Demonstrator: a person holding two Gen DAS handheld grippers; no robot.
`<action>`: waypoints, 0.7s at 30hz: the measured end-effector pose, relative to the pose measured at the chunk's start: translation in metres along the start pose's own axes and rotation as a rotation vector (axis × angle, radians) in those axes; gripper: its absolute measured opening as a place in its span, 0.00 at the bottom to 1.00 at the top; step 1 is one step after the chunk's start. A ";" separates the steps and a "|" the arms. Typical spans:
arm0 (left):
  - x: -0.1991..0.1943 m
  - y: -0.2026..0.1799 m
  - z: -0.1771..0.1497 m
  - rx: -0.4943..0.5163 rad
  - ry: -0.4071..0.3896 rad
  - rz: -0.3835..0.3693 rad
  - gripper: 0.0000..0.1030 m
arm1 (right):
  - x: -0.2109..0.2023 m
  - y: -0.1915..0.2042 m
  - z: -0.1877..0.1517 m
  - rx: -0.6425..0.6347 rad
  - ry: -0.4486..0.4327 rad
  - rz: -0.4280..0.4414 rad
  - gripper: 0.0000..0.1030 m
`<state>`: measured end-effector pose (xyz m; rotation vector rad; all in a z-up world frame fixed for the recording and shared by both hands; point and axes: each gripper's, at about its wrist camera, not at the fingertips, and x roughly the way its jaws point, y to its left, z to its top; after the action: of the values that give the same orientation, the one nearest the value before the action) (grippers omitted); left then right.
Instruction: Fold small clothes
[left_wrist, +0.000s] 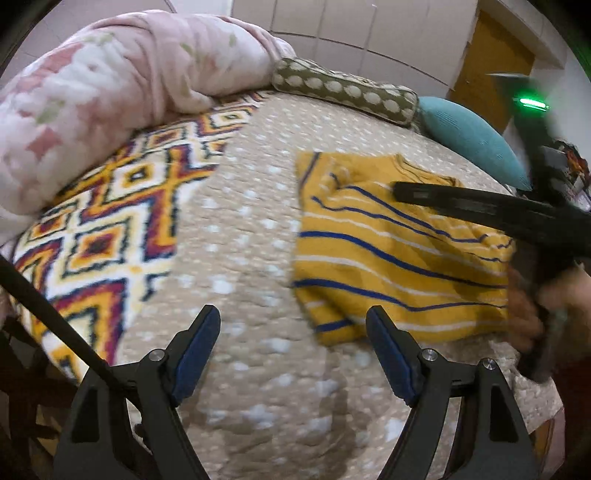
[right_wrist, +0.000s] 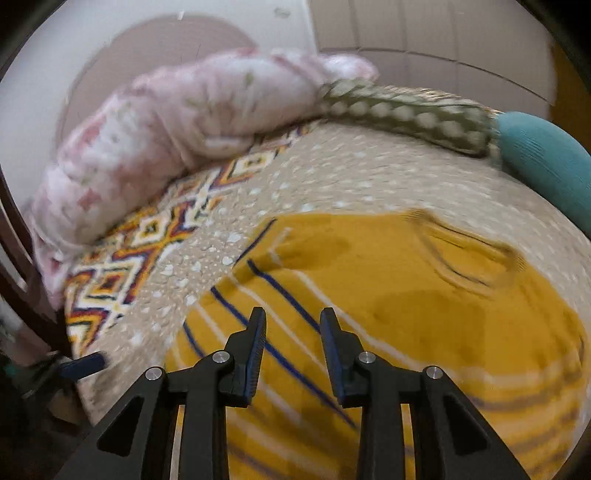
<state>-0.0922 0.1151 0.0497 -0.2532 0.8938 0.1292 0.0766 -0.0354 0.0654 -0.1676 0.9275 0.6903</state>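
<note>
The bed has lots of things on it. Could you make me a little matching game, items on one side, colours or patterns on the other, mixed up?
Items:
1. small shirt
2. round cushion
3. long bolster
4. bundled blanket

Looks:
A. pink and white floral
B. olive with pale dots
C. mustard yellow with blue and white stripes
D. plain teal

Pairs: 1-C, 2-D, 3-B, 4-A
</note>
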 end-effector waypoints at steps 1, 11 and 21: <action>-0.002 0.004 -0.001 -0.010 -0.002 -0.006 0.78 | 0.019 0.006 0.008 -0.014 0.032 -0.020 0.32; -0.005 0.028 -0.009 -0.054 0.010 0.010 0.78 | 0.084 0.027 0.051 -0.074 0.115 -0.196 0.33; -0.006 0.054 -0.008 -0.150 0.016 0.058 0.78 | -0.022 0.041 -0.001 -0.119 -0.023 -0.047 0.39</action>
<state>-0.1138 0.1653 0.0410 -0.3681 0.9088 0.2487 0.0421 -0.0143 0.0882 -0.2859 0.8583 0.7032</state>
